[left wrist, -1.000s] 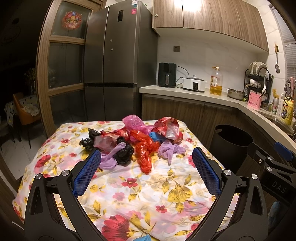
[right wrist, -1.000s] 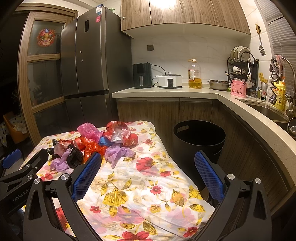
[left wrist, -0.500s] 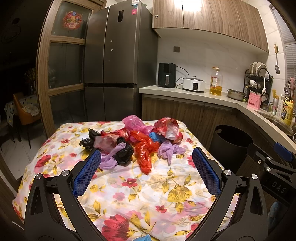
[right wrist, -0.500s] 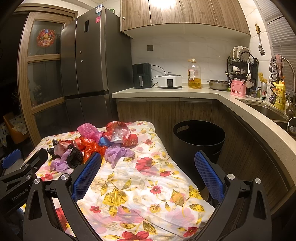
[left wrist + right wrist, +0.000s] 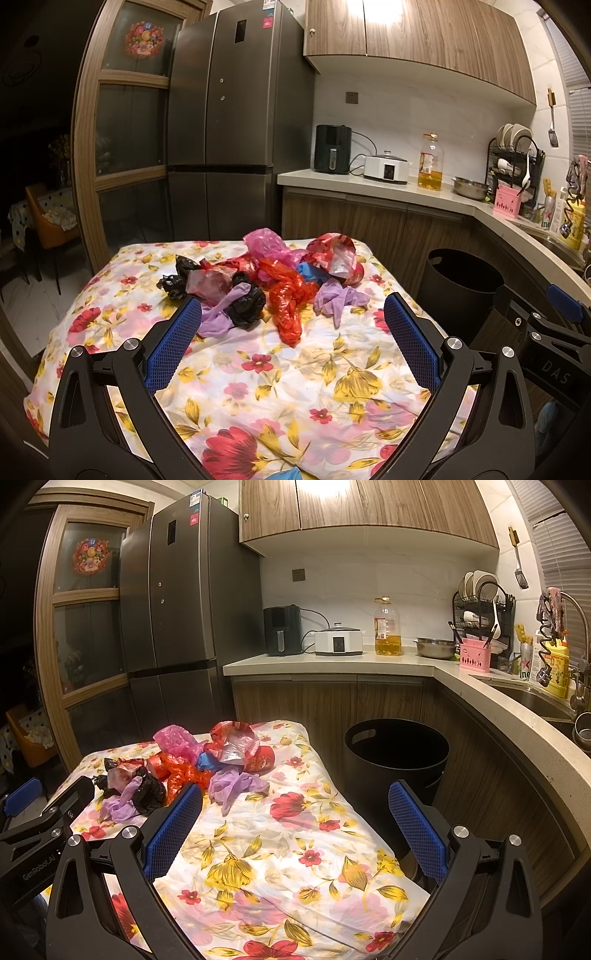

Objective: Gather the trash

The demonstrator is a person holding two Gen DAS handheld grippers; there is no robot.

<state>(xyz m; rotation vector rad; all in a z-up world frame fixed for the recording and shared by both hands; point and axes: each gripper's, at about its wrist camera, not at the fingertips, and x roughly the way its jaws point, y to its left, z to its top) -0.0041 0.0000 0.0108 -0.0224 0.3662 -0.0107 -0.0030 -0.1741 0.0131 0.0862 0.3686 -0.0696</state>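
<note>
A heap of crumpled plastic trash [image 5: 273, 280] lies on the far half of a table under a floral cloth [image 5: 258, 369]: pink, red, black and blue bags plus purple gloves [image 5: 338, 299]. The same trash heap [image 5: 192, 768] shows at the left in the right wrist view. A black bin [image 5: 397, 753] stands on the floor right of the table; the black bin [image 5: 461, 280] also shows in the left wrist view. My left gripper [image 5: 291, 328] hovers open over the cloth, short of the heap. My right gripper [image 5: 295, 812] is open above the table's right part, nothing between its fingers.
A grey fridge [image 5: 221, 122] stands behind the table. A kitchen counter [image 5: 332, 664] runs along the back and right with an air fryer, cooker, oil bottle [image 5: 386, 627], bowl and dish rack. A sink [image 5: 532, 698] is at far right. A wooden glass door [image 5: 125, 129] is left.
</note>
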